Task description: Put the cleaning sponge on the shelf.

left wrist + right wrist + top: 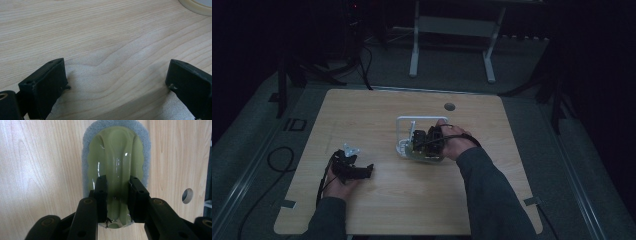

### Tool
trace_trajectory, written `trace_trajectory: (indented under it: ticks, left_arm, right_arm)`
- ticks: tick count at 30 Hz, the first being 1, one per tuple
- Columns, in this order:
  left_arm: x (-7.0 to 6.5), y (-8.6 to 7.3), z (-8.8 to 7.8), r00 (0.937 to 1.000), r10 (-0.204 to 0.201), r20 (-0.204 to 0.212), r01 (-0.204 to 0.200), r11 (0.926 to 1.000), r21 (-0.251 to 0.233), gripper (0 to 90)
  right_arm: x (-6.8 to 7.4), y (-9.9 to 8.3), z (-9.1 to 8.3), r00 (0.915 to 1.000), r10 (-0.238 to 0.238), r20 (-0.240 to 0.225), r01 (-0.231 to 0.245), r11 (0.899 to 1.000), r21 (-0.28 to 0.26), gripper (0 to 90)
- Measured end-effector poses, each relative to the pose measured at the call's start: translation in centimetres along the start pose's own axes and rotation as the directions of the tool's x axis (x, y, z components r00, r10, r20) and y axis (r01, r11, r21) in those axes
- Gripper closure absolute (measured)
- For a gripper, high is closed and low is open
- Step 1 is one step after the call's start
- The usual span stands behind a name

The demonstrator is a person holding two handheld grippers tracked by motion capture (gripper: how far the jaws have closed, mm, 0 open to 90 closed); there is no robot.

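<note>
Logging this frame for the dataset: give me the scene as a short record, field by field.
surface: wooden table
left gripper: jaws wide apart, nothing between them, low over the wood
right gripper: jaws closed on the raised ridge of the scrubber
scrubber: yellow-green glossy plastic top, grey pad beneath, lying flat
table hole: round, beside the scrubber
white frame: by the right hand

Yellow-green scrubber (117,160), grey pad (145,137)

The high view is dim, with dark surroundings. Both gripper views are bright and evenly lit. Glare streaks the glossy green handle (117,165); the near claw parts are slightly soft.
</note>
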State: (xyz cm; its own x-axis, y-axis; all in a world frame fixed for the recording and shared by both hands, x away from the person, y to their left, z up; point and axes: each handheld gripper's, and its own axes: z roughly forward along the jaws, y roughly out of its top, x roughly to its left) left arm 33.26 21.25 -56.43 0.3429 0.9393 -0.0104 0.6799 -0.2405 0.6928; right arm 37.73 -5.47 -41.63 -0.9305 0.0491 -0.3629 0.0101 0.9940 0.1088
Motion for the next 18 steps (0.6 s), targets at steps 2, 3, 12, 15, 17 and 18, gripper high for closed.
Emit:
trace_trajectory:
  ticks: [2, 3, 12, 15, 17, 18]
  left_arm:
    - [0.0, 0.0, 0.0, 1.0, 0.0, 0.0, 0.0, 1.0, 0.0, 3.4]
    - [0.0, 0.0, 0.0, 1.0, 0.0, 0.0, 0.0, 1.0, 0.0, 3.4]
    - [0.0, 0.0, 0.0, 1.0, 0.0, 0.0, 0.0, 1.0, 0.0, 3.4]
    - [0.0, 0.0, 0.0, 1.0, 0.0, 0.0, 0.0, 1.0, -0.001, 3.4]
    - [0.0, 0.0, 0.0, 1.0, 0.0, 0.0, 0.0, 1.0, 0.0, 3.4]
    - [0.0, 0.0, 0.0, 1.0, -0.001, 0.0, 0.001, 1.0, 0.0, 3.4]
  right_arm:
    - [-0.05, 0.12, -0.01, 1.0, -0.006, 0.001, 0.006, 1.0, -0.001, 71.7]
    - [-0.05, 0.16, 0.0, 1.0, -0.007, 0.002, 0.007, 1.0, -0.002, 71.7]
    - [-0.16, 0.31, 0.09, 0.9998, -0.013, 0.016, 0.013, 1.0, -0.013, 71.7]
    - [-0.12, 0.38, 0.2, 0.9996, -0.016, 0.025, 0.016, 1.0, -0.014, 71.7]
    - [-0.11, 0.44, 0.27, 0.9993, -0.021, 0.03, 0.022, 1.0, -0.019, 71.7]
    - [-0.14, 0.48, 0.32, 0.9992, -0.025, 0.03, 0.025, 0.999, -0.019, 71.7]
